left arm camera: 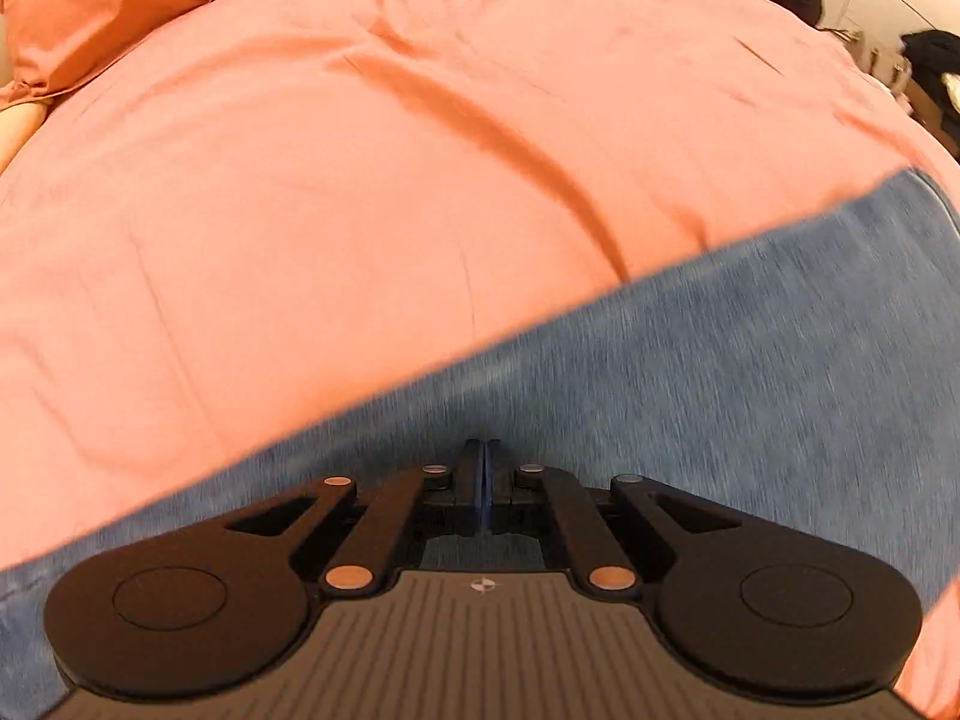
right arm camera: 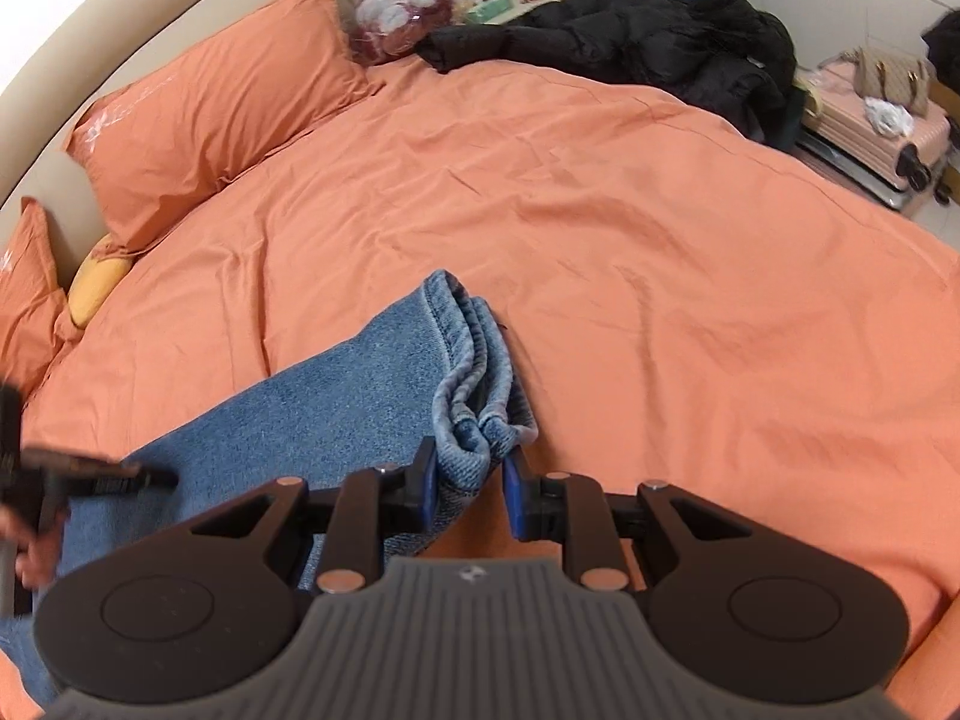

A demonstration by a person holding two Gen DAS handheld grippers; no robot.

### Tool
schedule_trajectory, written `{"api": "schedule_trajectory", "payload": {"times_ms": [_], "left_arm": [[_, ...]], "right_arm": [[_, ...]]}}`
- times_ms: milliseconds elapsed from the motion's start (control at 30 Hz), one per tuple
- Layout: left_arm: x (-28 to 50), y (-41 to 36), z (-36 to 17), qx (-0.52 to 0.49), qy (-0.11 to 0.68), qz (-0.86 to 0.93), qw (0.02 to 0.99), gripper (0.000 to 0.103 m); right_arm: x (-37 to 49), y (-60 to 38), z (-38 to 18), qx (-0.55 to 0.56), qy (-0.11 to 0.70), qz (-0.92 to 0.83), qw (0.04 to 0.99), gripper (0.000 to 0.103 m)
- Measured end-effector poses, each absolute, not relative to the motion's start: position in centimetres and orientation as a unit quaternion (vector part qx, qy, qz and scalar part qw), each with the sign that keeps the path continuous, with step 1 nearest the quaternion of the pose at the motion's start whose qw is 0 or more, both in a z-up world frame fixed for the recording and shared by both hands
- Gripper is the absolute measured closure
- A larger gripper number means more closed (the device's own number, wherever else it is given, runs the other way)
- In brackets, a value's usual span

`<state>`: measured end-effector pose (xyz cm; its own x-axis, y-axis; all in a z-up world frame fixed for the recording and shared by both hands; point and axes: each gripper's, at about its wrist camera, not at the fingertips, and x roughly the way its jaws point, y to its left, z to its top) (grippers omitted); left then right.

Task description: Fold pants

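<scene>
Blue denim pants lie on an orange bedsheet. In the right wrist view my right gripper has its jaws partly apart around the bunched hem ends of the legs, and the denim sits between the pads. In the left wrist view my left gripper is shut, its fingers pressed together low over the blurred denim; no cloth shows between them. The left gripper also shows in the right wrist view at the left edge, over the denim.
Orange pillows lie against the beige headboard at the far left. A black jacket lies at the far edge of the bed. A pink suitcase stands on the floor at the right.
</scene>
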<state>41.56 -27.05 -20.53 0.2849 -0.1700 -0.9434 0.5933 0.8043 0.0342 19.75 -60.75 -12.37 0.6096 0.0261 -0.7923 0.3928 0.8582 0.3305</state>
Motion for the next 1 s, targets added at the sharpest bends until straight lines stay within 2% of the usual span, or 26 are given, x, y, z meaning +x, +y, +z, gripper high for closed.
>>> {"api": "schedule_trajectory", "payload": {"times_ms": [133,333,633,833,867,1000], "left_arm": [[41.7,-28.5,-21.4,0.230,0.533,-0.245,0.777,0.099],[42.0,-28.1,-20.8,0.208,0.538,-0.227,0.784,0.099],[34.2,-25.4,-17.3,0.251,0.515,-0.319,0.755,0.099],[29.9,-25.2,-19.3,0.265,0.528,-0.358,0.724,0.100],[29.7,-25.2,-19.8,0.260,0.530,-0.357,0.723,0.103],[30.5,-25.5,-21.1,0.235,0.547,-0.350,0.723,0.103]], "right_arm": [[20.3,-60.7,-12.4,0.242,0.422,-0.101,0.868,0.085],[20.7,-60.7,-12.0,0.276,0.409,-0.116,0.862,0.085],[20.4,-59.4,-9.4,0.269,0.392,-0.106,0.873,0.085],[20.6,-58.8,-8.5,0.260,0.389,-0.102,0.878,0.085],[20.6,-58.6,-8.1,0.259,0.387,-0.098,0.880,0.085],[20.5,-56.9,-6.1,0.246,0.375,-0.076,0.890,0.085]]}}
